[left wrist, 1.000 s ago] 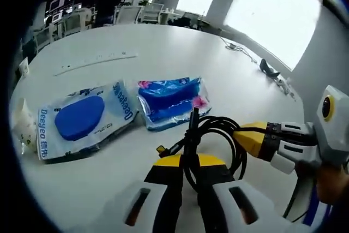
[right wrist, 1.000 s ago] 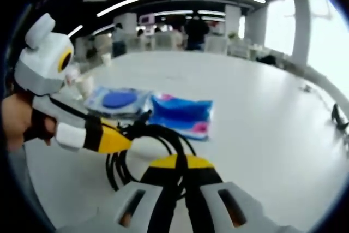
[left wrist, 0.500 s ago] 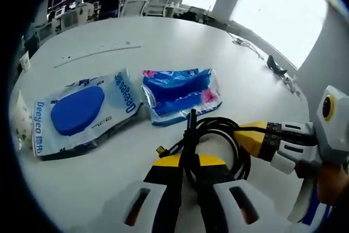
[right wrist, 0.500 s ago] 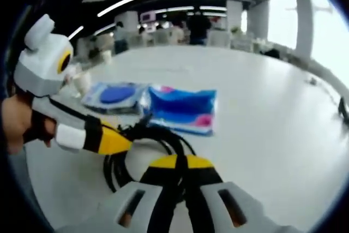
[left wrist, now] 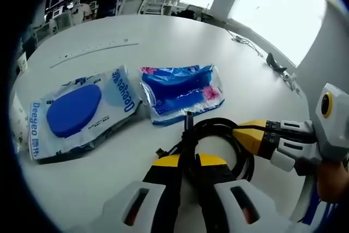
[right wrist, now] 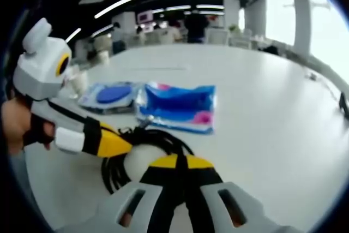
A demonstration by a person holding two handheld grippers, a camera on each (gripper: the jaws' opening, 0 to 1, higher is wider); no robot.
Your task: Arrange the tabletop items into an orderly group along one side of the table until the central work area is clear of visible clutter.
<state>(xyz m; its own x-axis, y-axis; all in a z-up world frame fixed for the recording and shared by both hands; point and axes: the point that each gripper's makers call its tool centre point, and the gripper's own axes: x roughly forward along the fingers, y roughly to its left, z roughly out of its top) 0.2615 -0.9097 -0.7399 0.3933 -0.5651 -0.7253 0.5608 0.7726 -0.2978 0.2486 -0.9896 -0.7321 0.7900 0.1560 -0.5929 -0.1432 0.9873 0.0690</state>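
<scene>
A coiled black cable [left wrist: 218,137] [right wrist: 150,143] lies low over the white table [left wrist: 163,47]. My left gripper [left wrist: 187,159] is shut on it, and my right gripper [right wrist: 180,162] is shut on the coil's other side; each gripper's yellow-tipped jaws reach into the other's view. Just beyond the cable lies a blue tissue pack with pink print [left wrist: 180,92] [right wrist: 177,106]. Beside it lies a clear wet-wipe pack with a blue oval lid [left wrist: 76,113] [right wrist: 109,95].
A small white packet [left wrist: 17,126] lies at the table's left edge, seen as a pale lump [right wrist: 79,82] in the right gripper view. A long strip [left wrist: 92,52] lies farther back. Cables and a dark object [left wrist: 275,64] sit at the far right. Chairs and people stand behind.
Both views have crept slightly closer to the two packs. The grip on the cable is unchanged.
</scene>
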